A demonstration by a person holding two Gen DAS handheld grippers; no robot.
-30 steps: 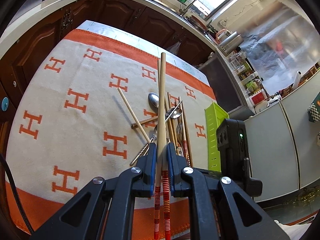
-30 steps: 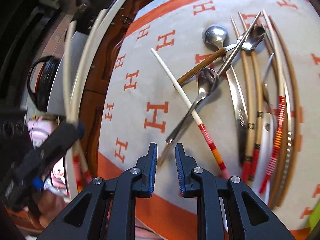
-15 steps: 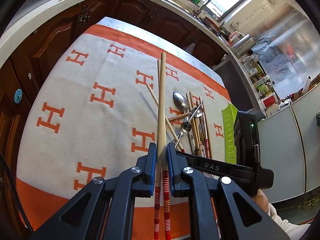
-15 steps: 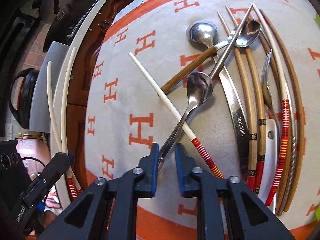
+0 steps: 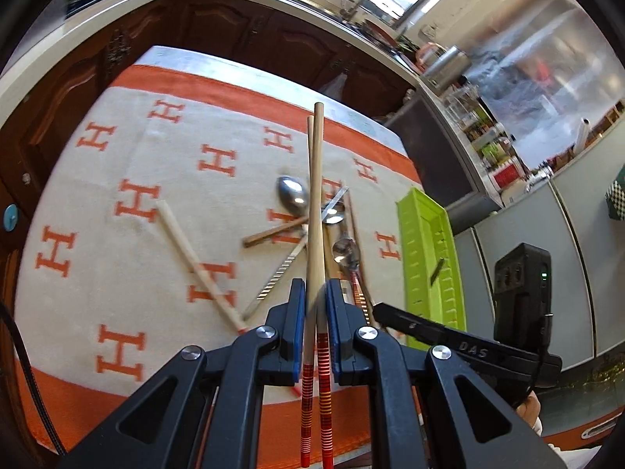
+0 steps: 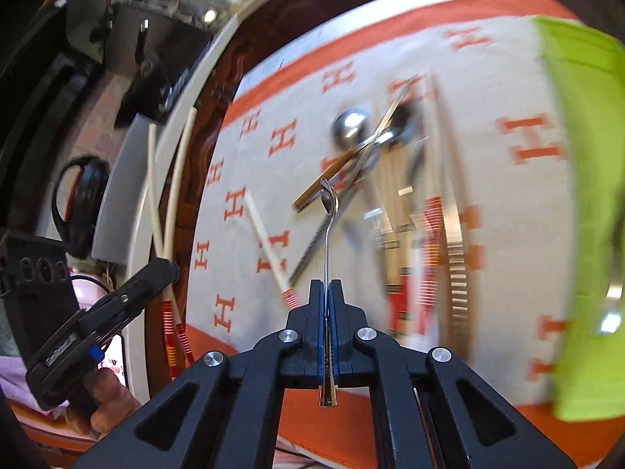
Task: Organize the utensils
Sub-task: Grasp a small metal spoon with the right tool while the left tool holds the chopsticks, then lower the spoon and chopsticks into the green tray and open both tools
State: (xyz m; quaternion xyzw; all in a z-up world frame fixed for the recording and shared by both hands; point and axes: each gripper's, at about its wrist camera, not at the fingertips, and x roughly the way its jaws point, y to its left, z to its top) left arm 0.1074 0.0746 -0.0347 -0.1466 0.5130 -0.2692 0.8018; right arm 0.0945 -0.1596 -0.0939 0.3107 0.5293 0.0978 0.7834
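My left gripper is shut on a pair of wooden chopsticks with red-striped ends, which point forward above the cloth. My right gripper is closing tight on the thin handle of a steel spoon, pads pressing it. The spoon is lifted off the cloth with its bowl edge-on. The left wrist view shows the same spoon raised over the utensil pile. A green slotted tray lies to the right of the pile. In the right wrist view the left gripper holds its chopsticks off the table's left side.
On the cream cloth with orange H marks lie a loose pale chopstick, a large spoon, a wooden-handled utensil, a knife and more chopsticks. The green tray is blurred. Dark cabinets and a counter stand beyond the table.
My right gripper has shut on the spoon's handle and raised it off the cloth, swinging right toward the green tray. The left gripper keeps its hold on the chopsticks.
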